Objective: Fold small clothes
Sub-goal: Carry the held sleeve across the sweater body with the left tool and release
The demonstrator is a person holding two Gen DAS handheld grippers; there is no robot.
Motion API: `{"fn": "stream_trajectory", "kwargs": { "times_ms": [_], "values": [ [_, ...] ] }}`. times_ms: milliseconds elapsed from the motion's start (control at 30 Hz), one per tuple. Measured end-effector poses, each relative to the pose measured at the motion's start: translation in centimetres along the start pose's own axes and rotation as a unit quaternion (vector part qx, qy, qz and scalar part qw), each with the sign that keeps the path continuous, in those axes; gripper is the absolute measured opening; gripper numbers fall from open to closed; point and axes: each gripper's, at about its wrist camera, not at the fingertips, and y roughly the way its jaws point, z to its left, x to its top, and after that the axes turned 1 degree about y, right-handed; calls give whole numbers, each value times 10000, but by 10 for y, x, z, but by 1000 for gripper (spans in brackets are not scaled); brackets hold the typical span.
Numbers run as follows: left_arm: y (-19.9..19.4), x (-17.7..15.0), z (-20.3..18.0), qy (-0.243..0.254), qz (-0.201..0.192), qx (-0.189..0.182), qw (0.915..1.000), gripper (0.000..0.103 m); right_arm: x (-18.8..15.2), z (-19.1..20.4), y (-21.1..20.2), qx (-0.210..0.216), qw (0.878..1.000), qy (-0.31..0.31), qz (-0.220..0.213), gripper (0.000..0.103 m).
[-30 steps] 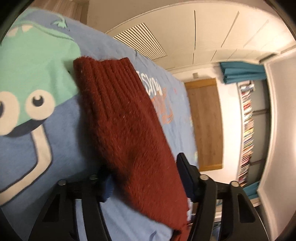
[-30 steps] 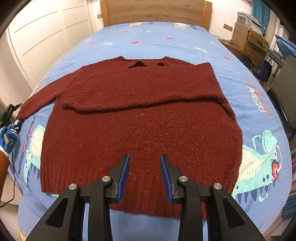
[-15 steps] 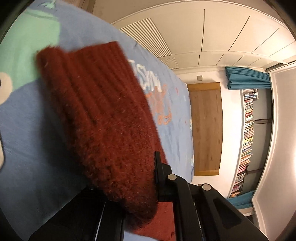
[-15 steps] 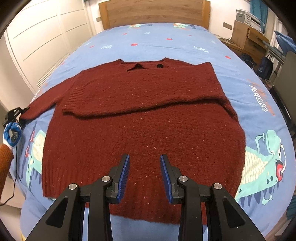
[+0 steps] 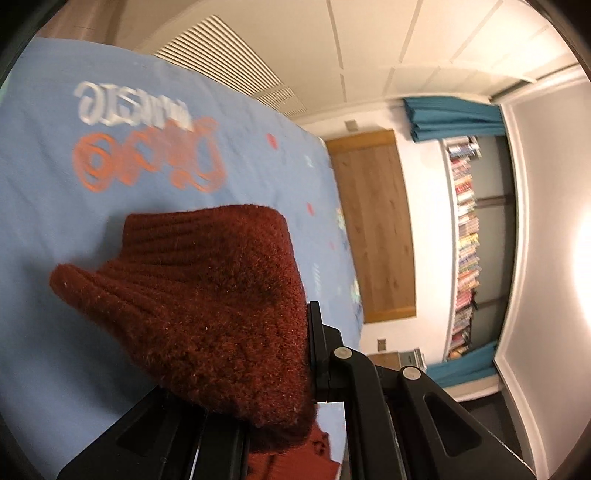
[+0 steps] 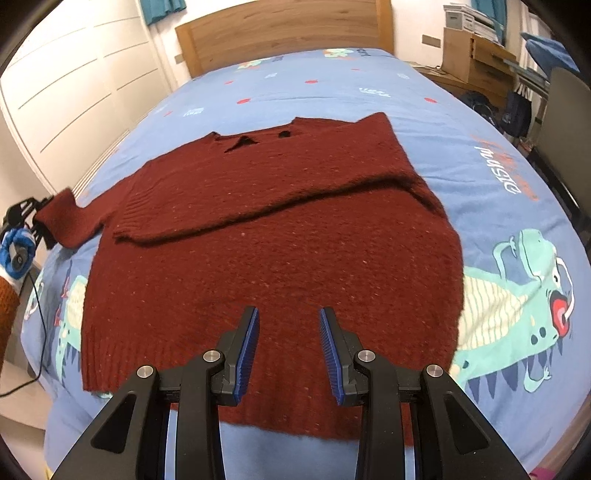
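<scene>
Claw-mounted views, shared sweater [image 6: 273, 236]

The sweater [image 6: 273, 236] is lying flat on the bed [image 6: 498, 236], its neck toward the headboard [image 6: 284, 33] and its hem toward the right hand-held gripper [image 6: 288, 347], which is hovering over the hem. One sleeve is lying folded across the chest. The other sleeve [image 6: 70, 218] is reaching out to the left edge of the bed, where its cuff [image 5: 207, 295] is sitting pinched in the left hand-held gripper [image 6: 22, 221]. A bookshelf [image 5: 465, 251] is standing beyond the bed, past the headboard. A desk [image 6: 476, 55] is standing to the right of the bed.
</scene>
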Motion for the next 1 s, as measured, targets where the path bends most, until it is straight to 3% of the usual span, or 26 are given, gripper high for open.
{"fn": "stream_trajectory", "kwargs": {
  "times_ms": [467,800,1000],
  "values": [
    [75,-101,-103,404,871,-698,9929,5,-19,-60,-23,85,9987,456,-227,35],
    [137,-190,-145,680,1778,-870,9779,5,-29,-91,-28,123,9967,763,-254,35],
    [163,-238,-151,938,2277,-749,9663,5,-34,-104,-26,99,9962,840,-226,35]
  ]
}}
